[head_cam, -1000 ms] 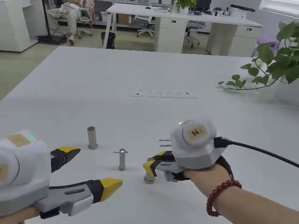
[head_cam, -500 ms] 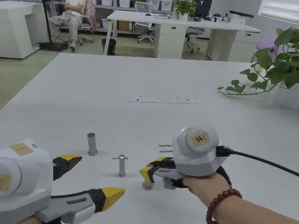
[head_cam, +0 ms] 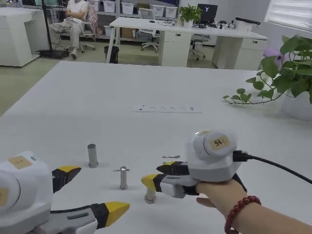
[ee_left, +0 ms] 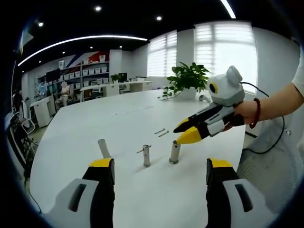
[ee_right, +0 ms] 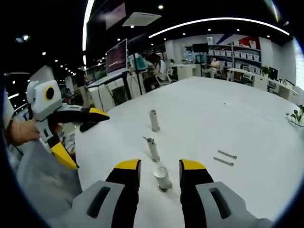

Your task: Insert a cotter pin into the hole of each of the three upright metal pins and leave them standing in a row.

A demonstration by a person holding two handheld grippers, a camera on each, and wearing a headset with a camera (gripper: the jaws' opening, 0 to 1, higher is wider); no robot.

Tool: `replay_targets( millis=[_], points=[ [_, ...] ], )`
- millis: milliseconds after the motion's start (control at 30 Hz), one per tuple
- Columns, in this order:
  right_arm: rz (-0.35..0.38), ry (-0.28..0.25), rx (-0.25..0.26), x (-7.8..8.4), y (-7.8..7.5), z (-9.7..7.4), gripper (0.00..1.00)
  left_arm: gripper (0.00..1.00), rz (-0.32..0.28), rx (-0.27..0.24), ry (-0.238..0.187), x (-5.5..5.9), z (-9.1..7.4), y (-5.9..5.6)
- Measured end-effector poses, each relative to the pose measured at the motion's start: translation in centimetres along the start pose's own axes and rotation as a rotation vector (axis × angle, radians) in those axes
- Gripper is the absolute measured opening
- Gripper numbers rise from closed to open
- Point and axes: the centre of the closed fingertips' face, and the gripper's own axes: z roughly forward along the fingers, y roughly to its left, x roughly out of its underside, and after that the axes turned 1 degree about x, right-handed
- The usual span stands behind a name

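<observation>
Presently: three upright metal pins stand in a slanting row on the white table point(head_cam: 204, 83). The far pin point(head_cam: 92, 155) is at the left and bare, its hole unfilled as far as I can tell. The middle pin point(head_cam: 124, 177) carries a cotter pin point(head_cam: 118, 170) crosswise near its top. The near pin point(ee_right: 162, 178) is at the right end.

The right gripper point(ee_right: 160, 166) comes in low from the right, its jaws part-open with the near pin standing between them. There is little gap either side, and I cannot tell whether the pads touch the metal. Judged purpose: steady this pin so its hole stays put while a cotter pin goes in.

The left gripper point(ee_left: 160, 164) hovers at the near left with its jaws spread wide and nothing in them. It is probably kept free to fetch a fastener. Two loose cotter pins point(ee_right: 224, 157) lie flat side by side, just to the far right of the row, beyond the right gripper. So one pin looks done and two remain.

Against a second ago, the whole head view has shifted, which is camera motion. The pins keep their spacing, the right gripper stays at the near pin, and the left stays open. One loose cotter pin now shows above the right gripper in the head view where two did.
</observation>
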Motion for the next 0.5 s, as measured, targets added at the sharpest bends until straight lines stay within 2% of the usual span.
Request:
replay_targets(
  millis=[167,367,500],
  points=[
    [-0.009,-0.001,0.001,-0.6,-1.3,-0.8,0.33,0.83,0.005,0.001,0.008,0.2,0.1,-0.4],
    [-0.018,0.013,0.017,-0.8,-3.1,-1.3,0.33,0.89,-0.012,0.04,-0.028,-0.4,0.3,-1.3],
    [-0.021,0.037,0.029,-0.6,-4.2,-1.3,0.32,0.92,-0.005,0.05,-0.027,-0.3,0.5,-1.7]
  ],
)
